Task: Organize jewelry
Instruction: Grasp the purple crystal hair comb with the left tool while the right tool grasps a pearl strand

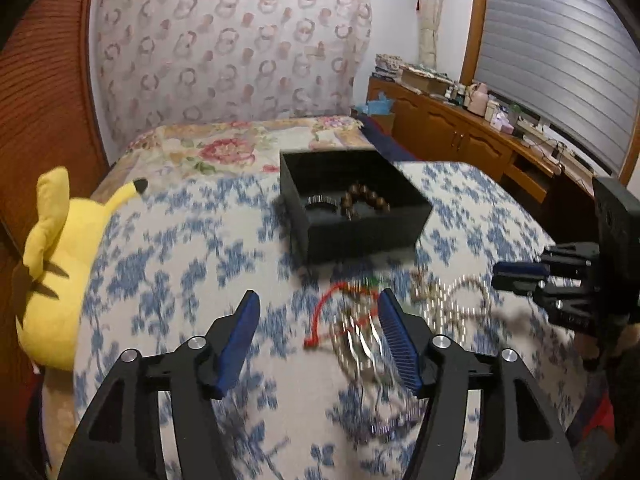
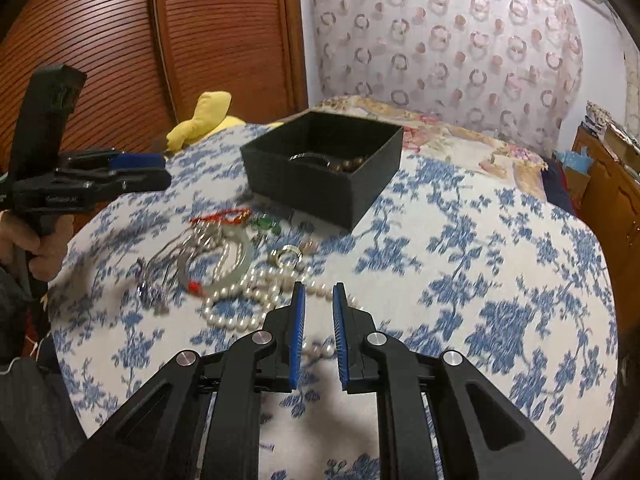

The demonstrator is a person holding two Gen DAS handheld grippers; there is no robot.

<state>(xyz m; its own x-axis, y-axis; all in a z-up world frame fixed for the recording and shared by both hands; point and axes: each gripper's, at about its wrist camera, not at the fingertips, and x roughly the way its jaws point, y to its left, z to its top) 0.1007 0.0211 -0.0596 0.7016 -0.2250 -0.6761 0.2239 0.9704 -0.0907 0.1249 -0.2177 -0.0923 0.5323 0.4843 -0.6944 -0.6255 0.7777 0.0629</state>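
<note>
A black open box [image 1: 362, 236] stands on the blue-flowered bedspread; inside lie a brown bead bracelet [image 1: 366, 198] and a dark bangle [image 1: 320, 202]. In front of it is a loose heap: a red cord [image 1: 320, 314], silver chains [image 1: 360, 340], a pearl necklace [image 2: 240, 308], a pale bangle [image 2: 242, 258] and a gold ring [image 2: 290, 256]. My left gripper [image 1: 319, 296] hangs open over the chains and red cord, holding nothing. My right gripper [image 2: 319, 289] hovers above the pearl strand with only a narrow slit between its jaws and nothing pinched. Each gripper also shows in the other's view: the right gripper [image 1: 516, 276] and the left gripper [image 2: 162, 172].
A yellow plush toy [image 1: 52, 264] lies at the bed's left side by a wooden slatted door [image 2: 100, 40]. A flowered quilt [image 1: 224, 148] covers the far bed. A cluttered wooden sideboard [image 1: 472, 128] runs under the shuttered window on the right. A hand [image 2: 36, 248] grips the left tool.
</note>
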